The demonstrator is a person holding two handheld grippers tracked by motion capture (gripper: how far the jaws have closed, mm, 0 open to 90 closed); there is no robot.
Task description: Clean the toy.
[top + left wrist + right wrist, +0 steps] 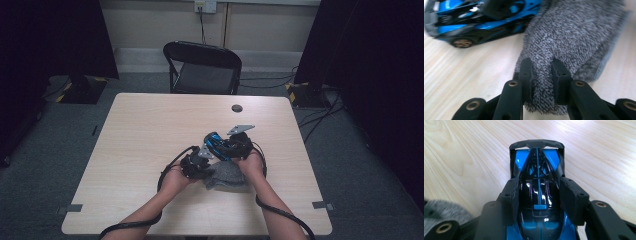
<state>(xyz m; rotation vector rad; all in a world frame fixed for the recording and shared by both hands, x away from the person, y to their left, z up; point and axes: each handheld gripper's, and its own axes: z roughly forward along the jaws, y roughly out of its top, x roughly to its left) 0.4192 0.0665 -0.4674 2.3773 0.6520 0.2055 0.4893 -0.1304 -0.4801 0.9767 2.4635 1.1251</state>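
So the blue-and-black toy car [537,195] sits near the middle of the wooden table [150,130], and the right gripper [537,192] has its jaws clamped on the car's sides around the cabin. Just beside it lies a grey knit cloth [574,37], and the left gripper [541,75] is pinching a fold of it. A black chair [202,67] stands behind the table.

Both forearms reach in from near edge, hands close together. Left gripper [541,72] pinched onto grey cloth [574,37]. Right gripper [537,192] clamps toy car [537,170] (seemingly by its cabin sides).
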